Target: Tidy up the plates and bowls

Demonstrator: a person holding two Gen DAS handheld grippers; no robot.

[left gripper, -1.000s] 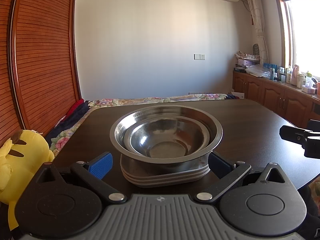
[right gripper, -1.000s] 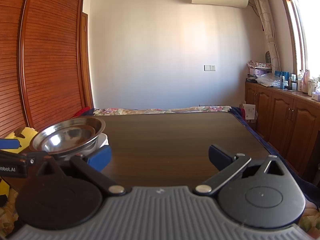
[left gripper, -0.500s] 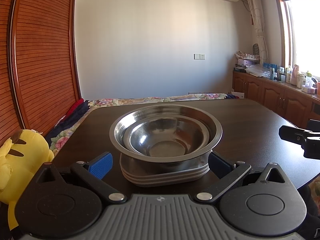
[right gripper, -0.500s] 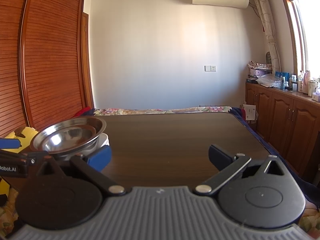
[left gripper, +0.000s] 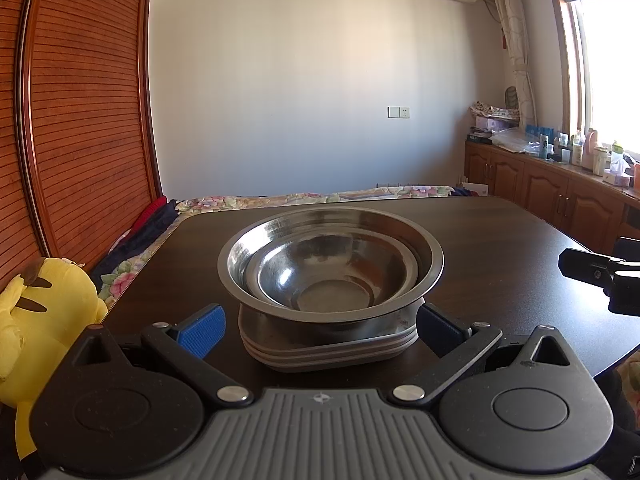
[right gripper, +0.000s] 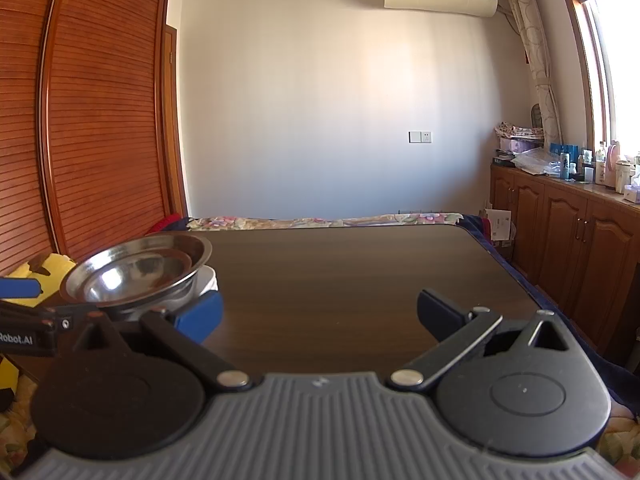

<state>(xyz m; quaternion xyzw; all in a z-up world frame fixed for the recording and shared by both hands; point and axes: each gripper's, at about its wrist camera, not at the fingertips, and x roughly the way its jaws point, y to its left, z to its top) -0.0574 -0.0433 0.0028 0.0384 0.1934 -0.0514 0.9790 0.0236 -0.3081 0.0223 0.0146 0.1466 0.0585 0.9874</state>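
Two steel bowls [left gripper: 330,258], the smaller nested in the larger, rest on a stack of white plates [left gripper: 328,354] on the dark table [left gripper: 500,232]. My left gripper [left gripper: 318,330] stands open just in front of the stack, its blue pads level with the plates' sides and apart from them. In the right wrist view the same bowls [right gripper: 136,270] and plates [right gripper: 208,278] sit at the left. My right gripper [right gripper: 318,314] is open over bare table with nothing between its fingers.
A yellow plush toy [left gripper: 44,312] sits off the table's left edge. A flowered bed cover [left gripper: 312,198] lies beyond the far edge. Wooden cabinets [right gripper: 580,248] with bottles line the right wall. The other gripper's tip [left gripper: 600,276] shows at the right.
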